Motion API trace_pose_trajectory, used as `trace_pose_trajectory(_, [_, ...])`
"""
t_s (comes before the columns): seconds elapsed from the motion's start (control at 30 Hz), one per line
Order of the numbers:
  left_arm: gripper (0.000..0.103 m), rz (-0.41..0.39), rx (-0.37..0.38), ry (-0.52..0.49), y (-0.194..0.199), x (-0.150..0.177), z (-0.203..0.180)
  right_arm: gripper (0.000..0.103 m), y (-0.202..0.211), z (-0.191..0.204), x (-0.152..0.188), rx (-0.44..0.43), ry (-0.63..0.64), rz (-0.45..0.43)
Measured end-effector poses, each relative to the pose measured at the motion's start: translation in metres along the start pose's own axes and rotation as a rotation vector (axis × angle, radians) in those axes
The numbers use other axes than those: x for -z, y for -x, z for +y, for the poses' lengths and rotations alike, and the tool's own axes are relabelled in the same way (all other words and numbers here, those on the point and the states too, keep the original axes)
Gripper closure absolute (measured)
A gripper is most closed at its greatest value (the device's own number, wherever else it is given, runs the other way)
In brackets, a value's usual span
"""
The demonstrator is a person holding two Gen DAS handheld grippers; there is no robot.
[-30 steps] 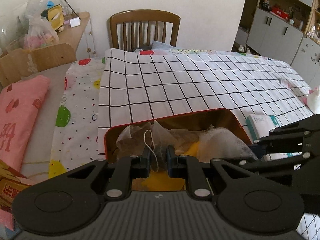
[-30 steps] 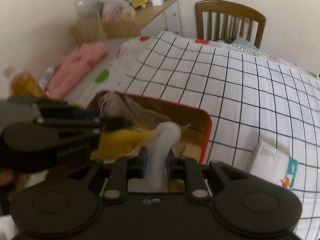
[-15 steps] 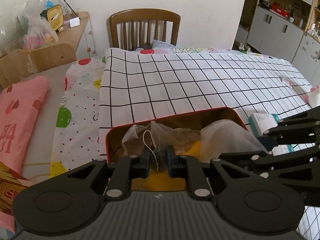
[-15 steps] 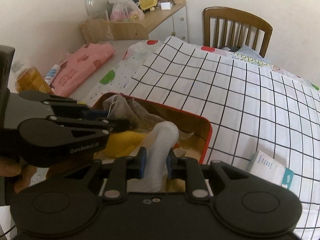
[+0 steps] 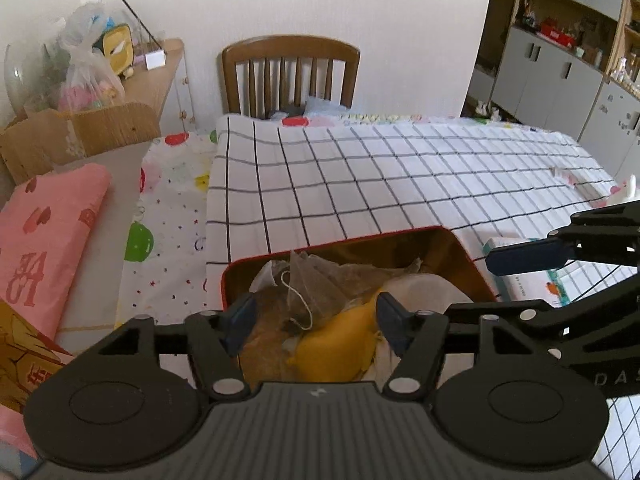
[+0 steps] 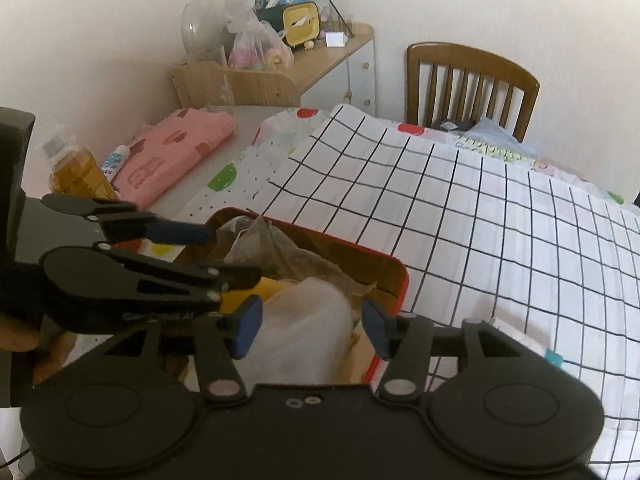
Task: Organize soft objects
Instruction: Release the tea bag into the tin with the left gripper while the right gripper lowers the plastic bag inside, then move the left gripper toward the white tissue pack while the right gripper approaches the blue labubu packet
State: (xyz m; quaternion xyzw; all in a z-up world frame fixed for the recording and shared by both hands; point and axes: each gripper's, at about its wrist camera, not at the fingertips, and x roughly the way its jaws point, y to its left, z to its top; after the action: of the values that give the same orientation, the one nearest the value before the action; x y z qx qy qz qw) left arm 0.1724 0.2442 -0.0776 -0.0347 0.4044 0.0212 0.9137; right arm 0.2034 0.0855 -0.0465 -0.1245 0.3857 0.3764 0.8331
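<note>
A red-rimmed tin box (image 5: 340,241) with a golden inside sits on the checked cloth and holds the soft things. A beige mesh pouch with a white string (image 5: 310,280) lies on a yellow soft piece (image 5: 336,346). Above them my left gripper (image 5: 316,320) is opening, its pads clear of the pouch. In the right wrist view the same box (image 6: 394,276) holds a white mesh bundle (image 6: 308,324). My right gripper (image 6: 311,328) is opening around the bundle, pads just off its sides. My left gripper (image 6: 224,254) reaches into the box from the left.
A white and teal packet (image 5: 520,286) lies right of the box. A folded pink cloth (image 5: 48,232) and an amber bottle (image 6: 76,172) are at the left. A wooden chair (image 5: 288,72) stands at the far end of the checked cloth (image 5: 400,176).
Both grippers went from shut to open. The left let go of the beige pouch and the right let go of the white mesh bundle. Both things now rest in the box.
</note>
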Motion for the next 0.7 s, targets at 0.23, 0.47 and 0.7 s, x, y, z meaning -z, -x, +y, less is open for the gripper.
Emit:
trace_pose_trajectory(0.23, [0.033, -0.042, 0.001, -0.017, 0.028, 0.001, -0.007, 0.034, 0.032, -0.004, 0.004, -0.008, -0.010, -0.039])
trace_pose_trajectory(0.47, [0.029, -0.076, 0.033, -0.049, 0.055, 0.001, -0.026, 0.022, 0.079, -0.011, 0.015, -0.010, -0.025, -0.096])
trace_pose_trajectory(0.7, [0.019, -0.123, 0.079, -0.081, 0.078, -0.002, -0.055, 0.010, 0.139, -0.034, 0.034, 0.013, -0.043, -0.172])
